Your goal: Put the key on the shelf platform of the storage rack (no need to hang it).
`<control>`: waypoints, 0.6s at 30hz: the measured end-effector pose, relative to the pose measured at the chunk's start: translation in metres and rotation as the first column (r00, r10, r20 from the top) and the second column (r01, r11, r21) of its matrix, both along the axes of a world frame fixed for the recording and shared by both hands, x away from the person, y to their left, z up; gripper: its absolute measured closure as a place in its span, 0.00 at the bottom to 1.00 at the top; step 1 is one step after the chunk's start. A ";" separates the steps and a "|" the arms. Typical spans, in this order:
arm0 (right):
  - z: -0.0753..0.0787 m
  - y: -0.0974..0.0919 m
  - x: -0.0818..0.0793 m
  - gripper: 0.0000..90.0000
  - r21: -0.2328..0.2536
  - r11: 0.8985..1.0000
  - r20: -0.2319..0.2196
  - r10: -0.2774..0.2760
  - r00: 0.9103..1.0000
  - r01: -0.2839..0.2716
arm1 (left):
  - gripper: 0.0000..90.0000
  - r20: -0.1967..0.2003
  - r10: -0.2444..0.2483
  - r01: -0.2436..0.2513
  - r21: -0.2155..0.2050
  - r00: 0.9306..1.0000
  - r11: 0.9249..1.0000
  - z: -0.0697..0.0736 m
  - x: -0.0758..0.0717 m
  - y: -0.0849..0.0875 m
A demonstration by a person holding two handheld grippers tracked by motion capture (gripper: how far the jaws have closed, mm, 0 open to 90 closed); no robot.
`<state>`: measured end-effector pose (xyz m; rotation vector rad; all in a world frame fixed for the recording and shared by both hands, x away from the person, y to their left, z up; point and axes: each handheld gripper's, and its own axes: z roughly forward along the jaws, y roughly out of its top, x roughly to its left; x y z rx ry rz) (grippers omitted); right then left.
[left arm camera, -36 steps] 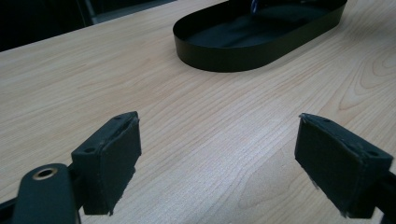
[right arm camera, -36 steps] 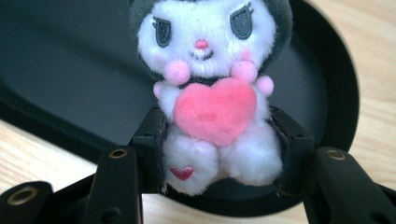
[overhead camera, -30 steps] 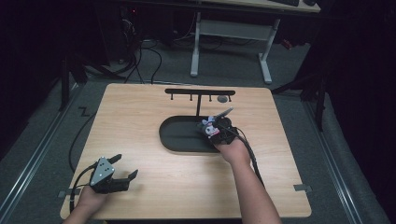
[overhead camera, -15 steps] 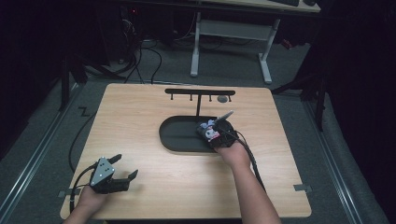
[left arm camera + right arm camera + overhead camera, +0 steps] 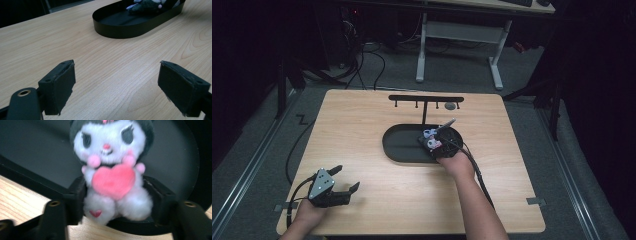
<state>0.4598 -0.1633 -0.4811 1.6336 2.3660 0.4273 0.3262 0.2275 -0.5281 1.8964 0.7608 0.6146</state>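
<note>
A small plush toy [image 5: 112, 170], white with a dark hood and a pink heart on its chest, lies at the right end of the black oval tray [image 5: 402, 145], over its near rim. My right gripper [image 5: 116, 187] has the toy's lower body between its jaws; they have just been opening, and the pads [image 5: 77, 187] stand beside the fluff without squeezing it. From above, the right gripper [image 5: 432, 141] is over the tray's right end. My left gripper [image 5: 347, 177] rests near the table's front left, wide open and holding nothing [image 5: 117, 82].
A black T-shaped rack [image 5: 426, 99] with small pegs stands behind the tray, with a grey round piece [image 5: 450, 106] beside it. The tray [image 5: 125, 27] lies ahead of the left gripper. The wooden table [image 5: 362, 130] ends at a dark floor all round.
The right hand has edged slightly left over the tray's end with the toy. The left hand and its gripper have stayed where they were.
</note>
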 end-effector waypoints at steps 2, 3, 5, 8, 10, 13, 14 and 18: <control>0.001 0.000 0.000 0.38 0.004 1.000 0.006 0.001 1.000 -0.001 | 0.17 -0.002 0.000 0.000 0.000 1.000 1.000 0.000 0.000 0.000; 0.001 0.000 -0.001 0.36 0.004 1.000 0.015 0.002 1.000 -0.002 | 0.17 -0.002 0.001 -0.001 0.001 1.000 1.000 0.000 0.000 0.000; 0.004 0.000 -0.002 0.33 0.006 1.000 0.018 -0.007 1.000 0.007 | 0.17 -0.001 0.001 -0.001 0.002 1.000 1.000 0.000 0.000 0.000; 0.007 -0.002 -0.004 0.31 0.009 1.000 0.029 -0.004 1.000 0.004 | 0.17 0.001 0.000 0.000 0.004 1.000 1.000 0.000 0.000 0.000; 0.010 -0.004 -0.005 0.30 0.005 1.000 0.036 0.003 0.999 -0.003 | 0.17 0.001 0.000 0.000 0.005 1.000 1.000 0.000 0.000 0.000; 0.013 -0.005 -0.008 0.29 0.010 1.000 0.051 -0.002 0.999 0.002 | 0.17 0.001 0.001 -0.001 0.003 1.000 1.000 0.000 0.000 0.000; 0.014 -0.005 -0.008 0.29 0.017 1.000 0.056 -0.006 0.998 0.005 | 0.17 0.000 0.001 -0.001 0.003 1.000 1.000 0.000 0.000 0.000; 0.019 -0.007 -0.014 0.28 0.021 1.000 0.077 0.000 0.997 -0.002 | 0.17 -0.007 -0.001 0.001 0.007 1.000 1.000 0.000 0.001 -0.001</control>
